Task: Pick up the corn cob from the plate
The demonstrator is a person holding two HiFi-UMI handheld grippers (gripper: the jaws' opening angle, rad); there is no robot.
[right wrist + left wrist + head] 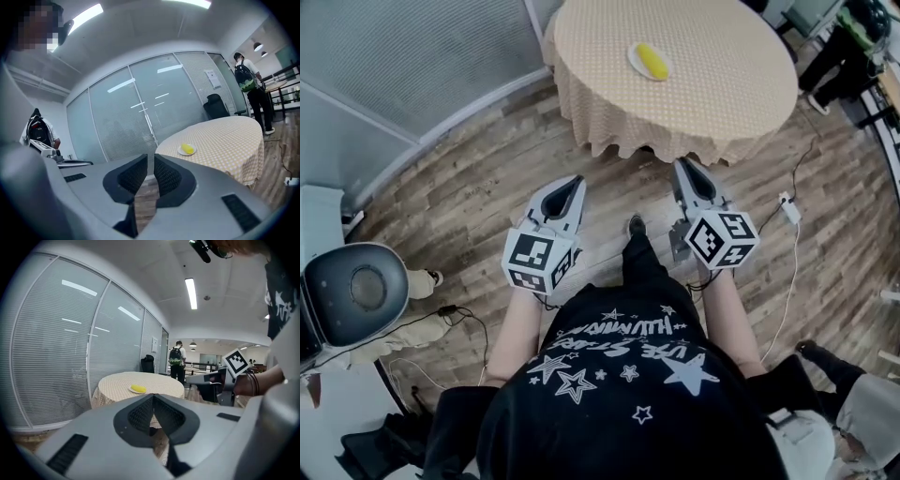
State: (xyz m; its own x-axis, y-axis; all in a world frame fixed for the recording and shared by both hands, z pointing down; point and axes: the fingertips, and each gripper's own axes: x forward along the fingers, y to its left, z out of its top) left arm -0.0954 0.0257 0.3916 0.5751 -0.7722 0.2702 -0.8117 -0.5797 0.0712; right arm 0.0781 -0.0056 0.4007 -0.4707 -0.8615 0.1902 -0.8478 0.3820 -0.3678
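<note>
A yellow corn cob (652,61) lies on a small white plate (633,56) on a round table with a beige checked cloth (722,84). Both grippers are held side by side over the wooden floor, short of the table's near edge. My left gripper (574,180) points toward the table with its jaws shut and empty. My right gripper (682,164) is shut too, holding nothing. The left gripper view shows the corn cob (138,388) far ahead beyond the closed tips (153,395). In the right gripper view the corn cob (188,149) sits up and right of the tips (151,157).
Glass walls with blinds curve round the left side. A person with a backpack (176,357) and a black chair (147,364) stand beyond the table. A white power strip (789,208) with a cable lies on the floor at the right. A grey round seat (356,286) stands at the left.
</note>
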